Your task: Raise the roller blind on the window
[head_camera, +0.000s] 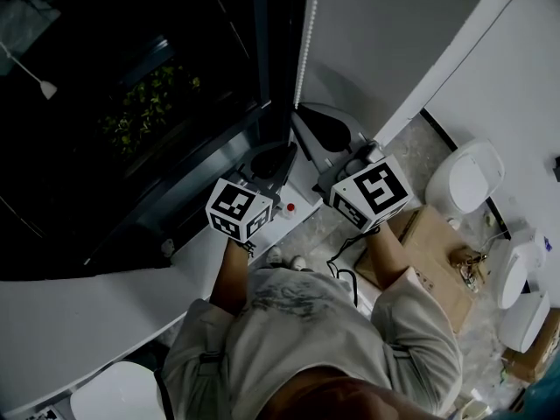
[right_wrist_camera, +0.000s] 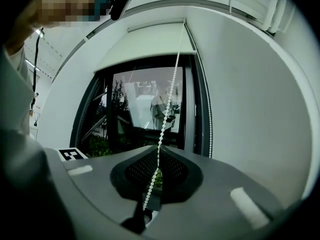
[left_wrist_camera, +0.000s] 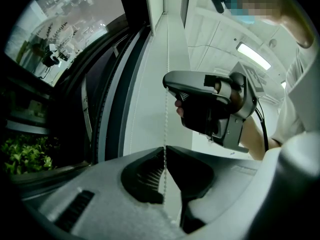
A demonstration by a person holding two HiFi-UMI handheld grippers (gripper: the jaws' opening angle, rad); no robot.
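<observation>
A white bead chain (right_wrist_camera: 170, 89) hangs from the roller blind (right_wrist_camera: 150, 44), which covers only the top of the dark window (right_wrist_camera: 145, 109). My right gripper (right_wrist_camera: 159, 148) is shut on the chain, which runs on down between its jaws. A second strand (right_wrist_camera: 209, 114) hangs free to the right. My left gripper (left_wrist_camera: 164, 149) is shut on the same chain (left_wrist_camera: 166, 109), lower down, with the right gripper (left_wrist_camera: 210, 104) above it. In the head view both grippers, left (head_camera: 271, 160) and right (head_camera: 328, 134), sit under the chain (head_camera: 304, 42) beside the window frame.
A white sill (head_camera: 105, 304) runs below the window and a white wall (right_wrist_camera: 250, 109) rises to the right. On the floor lie a cardboard box (head_camera: 429, 243) and white round units (head_camera: 468, 178). Green plants (head_camera: 149, 103) show outside the glass.
</observation>
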